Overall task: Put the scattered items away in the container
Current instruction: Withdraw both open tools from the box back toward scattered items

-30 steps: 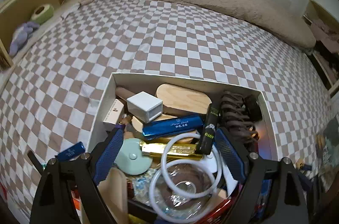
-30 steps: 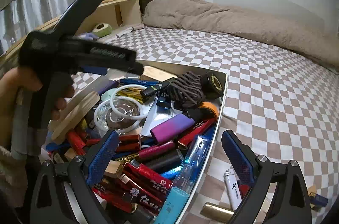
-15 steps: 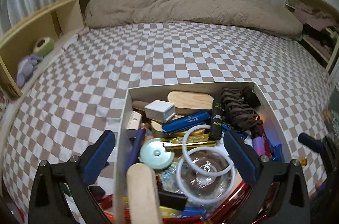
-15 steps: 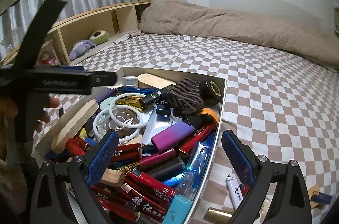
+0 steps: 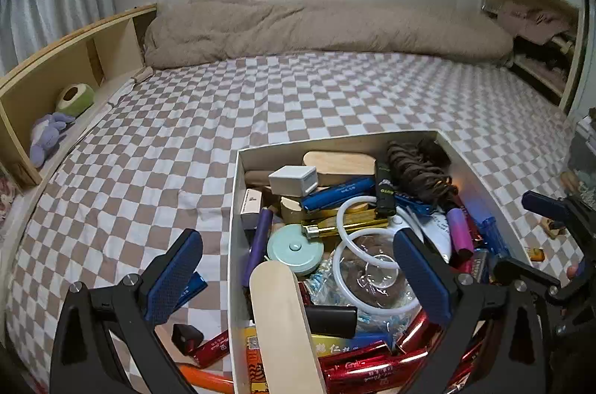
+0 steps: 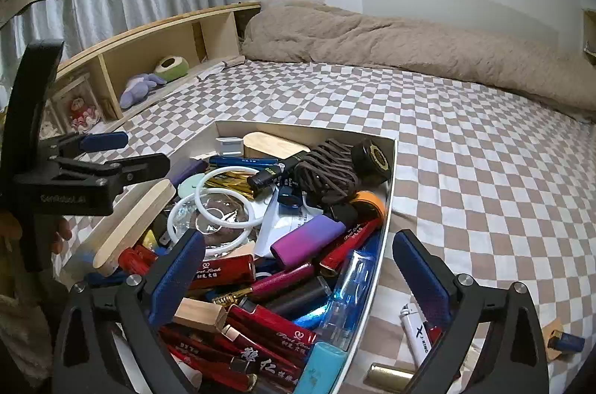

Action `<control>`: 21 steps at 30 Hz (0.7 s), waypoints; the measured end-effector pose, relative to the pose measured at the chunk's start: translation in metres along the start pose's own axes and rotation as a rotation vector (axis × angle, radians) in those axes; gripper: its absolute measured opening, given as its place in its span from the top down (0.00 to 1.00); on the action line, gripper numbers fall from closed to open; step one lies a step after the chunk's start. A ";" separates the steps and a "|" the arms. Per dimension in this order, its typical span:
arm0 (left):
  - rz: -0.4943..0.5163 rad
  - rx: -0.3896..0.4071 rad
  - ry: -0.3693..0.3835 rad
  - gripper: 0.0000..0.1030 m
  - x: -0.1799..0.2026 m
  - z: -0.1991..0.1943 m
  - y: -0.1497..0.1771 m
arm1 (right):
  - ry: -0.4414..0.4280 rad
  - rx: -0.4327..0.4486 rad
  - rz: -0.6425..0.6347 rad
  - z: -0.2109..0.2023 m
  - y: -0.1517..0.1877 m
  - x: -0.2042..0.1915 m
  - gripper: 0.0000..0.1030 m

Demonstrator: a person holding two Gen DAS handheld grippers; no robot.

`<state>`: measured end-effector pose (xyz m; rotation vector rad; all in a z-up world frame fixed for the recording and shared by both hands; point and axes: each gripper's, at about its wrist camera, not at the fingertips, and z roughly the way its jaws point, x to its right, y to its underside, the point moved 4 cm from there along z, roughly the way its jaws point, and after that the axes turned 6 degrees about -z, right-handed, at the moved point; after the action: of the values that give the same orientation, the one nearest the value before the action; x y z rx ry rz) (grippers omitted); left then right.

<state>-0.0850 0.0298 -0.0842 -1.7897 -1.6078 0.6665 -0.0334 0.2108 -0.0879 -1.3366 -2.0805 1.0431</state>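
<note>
lying on the checked bedspread [image 6: 465,170] just right of the crammed white box [image 6: 387,207], the white lighter [image 6: 415,330] looked light, rigid and slick, best pinched across its narrow body. both the right gripper [image 6: 298,267] and left gripper [image 5: 296,273] stood wide apart, holding nothing.

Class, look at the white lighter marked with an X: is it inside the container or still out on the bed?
Out. The white lighter lies on the checked bedsheet, just outside the container.
</note>
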 end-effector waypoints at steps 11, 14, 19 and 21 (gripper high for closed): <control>-0.007 0.024 0.083 0.00 -0.007 -0.006 0.011 | 0.015 0.015 0.021 -0.003 -0.003 -0.003 0.00; -0.010 0.041 0.089 0.00 -0.010 -0.010 0.011 | 0.020 0.015 0.033 -0.003 -0.003 -0.001 0.00; -0.010 0.069 0.070 0.00 -0.017 -0.016 0.017 | 0.029 0.021 0.043 -0.004 -0.003 0.000 0.00; -0.009 0.073 0.071 0.00 -0.019 -0.018 0.021 | 0.044 0.028 0.047 -0.005 -0.003 0.001 0.00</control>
<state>-0.0602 0.0078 -0.0880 -1.7330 -1.5245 0.6417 -0.0318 0.2130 -0.0828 -1.3876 -2.0044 1.0493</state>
